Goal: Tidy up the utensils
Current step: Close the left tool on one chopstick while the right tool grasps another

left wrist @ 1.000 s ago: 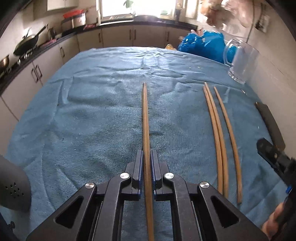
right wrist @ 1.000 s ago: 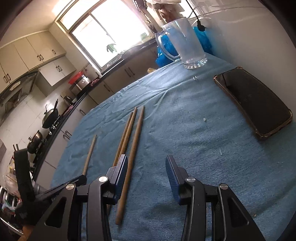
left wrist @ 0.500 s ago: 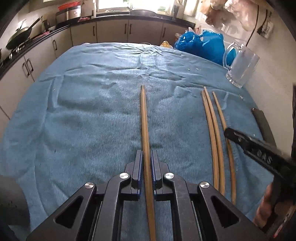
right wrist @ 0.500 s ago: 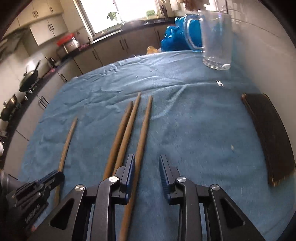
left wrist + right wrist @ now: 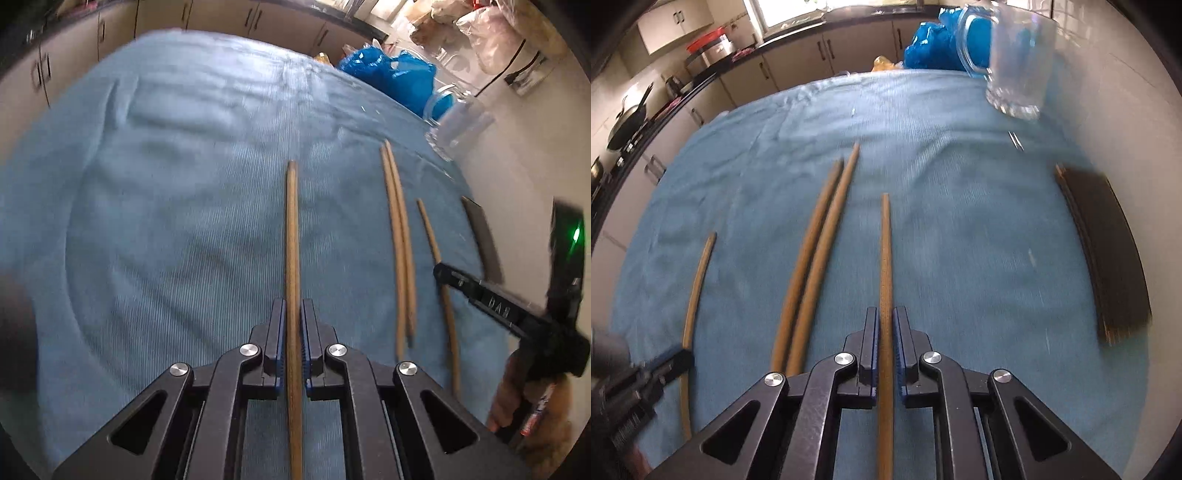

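Several brown wooden chopsticks lie lengthwise on a blue towel (image 5: 166, 206). My left gripper (image 5: 293, 314) is shut on one chopstick (image 5: 291, 236), which points straight ahead. To its right lies a touching pair (image 5: 399, 236), then a single chopstick (image 5: 434, 251). In the right wrist view my right gripper (image 5: 885, 321) is shut on that single chopstick (image 5: 885, 254). The pair (image 5: 820, 236) lies just to its left. The left gripper's chopstick (image 5: 698, 277) shows further left. The right gripper also shows in the left wrist view (image 5: 476, 291).
A clear glass mug (image 5: 1015, 59) stands at the far right of the table, next to a blue plastic bag (image 5: 931, 44). A dark flat mat (image 5: 1108, 251) lies along the right edge by the wall. Kitchen cabinets run behind the table.
My right gripper has moved over the rightmost chopstick and closed on it. The left gripper has kept its hold on its chopstick and tilted its view downward.
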The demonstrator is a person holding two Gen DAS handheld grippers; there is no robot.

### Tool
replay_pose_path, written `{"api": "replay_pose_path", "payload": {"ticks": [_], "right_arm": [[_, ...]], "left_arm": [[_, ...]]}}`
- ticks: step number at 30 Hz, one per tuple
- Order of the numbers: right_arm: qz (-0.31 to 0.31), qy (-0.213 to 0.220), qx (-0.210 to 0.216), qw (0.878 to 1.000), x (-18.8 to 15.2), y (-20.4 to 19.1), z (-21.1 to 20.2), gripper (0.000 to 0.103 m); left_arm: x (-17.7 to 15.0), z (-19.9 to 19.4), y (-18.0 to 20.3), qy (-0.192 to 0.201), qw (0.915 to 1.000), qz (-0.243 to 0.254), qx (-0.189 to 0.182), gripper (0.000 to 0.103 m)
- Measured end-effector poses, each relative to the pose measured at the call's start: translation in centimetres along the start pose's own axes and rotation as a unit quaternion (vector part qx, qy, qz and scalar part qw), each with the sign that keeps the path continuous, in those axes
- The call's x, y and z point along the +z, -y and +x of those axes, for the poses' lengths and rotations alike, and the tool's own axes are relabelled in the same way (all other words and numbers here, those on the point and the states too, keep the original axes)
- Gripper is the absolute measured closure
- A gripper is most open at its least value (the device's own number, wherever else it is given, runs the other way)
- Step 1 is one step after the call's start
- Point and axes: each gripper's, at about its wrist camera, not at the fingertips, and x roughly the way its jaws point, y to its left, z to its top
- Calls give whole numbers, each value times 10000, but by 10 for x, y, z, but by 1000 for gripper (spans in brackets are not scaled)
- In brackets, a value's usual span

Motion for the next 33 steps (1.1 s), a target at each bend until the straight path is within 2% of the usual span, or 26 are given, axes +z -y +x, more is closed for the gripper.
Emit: {"api": "replay_pose_path", "payload": {"ticks": [3, 6, 8, 11, 14, 23, 24, 28, 30, 31, 32, 33], "right_arm": [[-48, -149, 127, 9998, -36, 6, -17, 94], [-84, -255, 222, 9994, -70, 13, -34, 94], [-175, -294, 195, 9992, -76, 13, -38, 94], [-156, -427, 214, 9987, -70, 15, -36, 94], [-136, -575, 186, 9981, -59, 15, -30, 94], [-341, -988, -342, 9939, -18, 2, -10, 91], [-363, -1042, -357, 9933, -15, 0, -8, 91], [-350, -1230, -358, 9911, -4, -2, -1, 90], [-429, -1180, -381, 9914, -3, -4, -1, 91], [-487, -1059, -397, 9924, -6, -5, -2, 92], [-542, -964, -405, 9930, -9, -6, -4, 95], [-589, -853, -415, 9937, -12, -8, -5, 96]], "left_arm": [[-26, -14, -6, -177, 9996, -25, -209, 96], [-40, -21, -2, -313, 9992, 197, -126, 96], [-40, -23, 4, -277, 9990, 356, 37, 96], [-30, -15, 11, -359, 9981, 466, 191, 90], [-15, -7, 17, -438, 9972, 490, 354, 89], [21, 16, 36, -683, 9902, 786, 932, 87], [24, 17, 37, -708, 9896, 819, 950, 84], [34, 25, 44, -893, 9901, 830, 697, 56], [33, 28, 49, -784, 9893, 923, 808, 56], [31, 28, 52, -711, 9883, 1019, 888, 58], [29, 29, 55, -652, 9871, 1089, 974, 65], [25, 28, 56, -521, 9845, 1221, 1145, 98]]}}
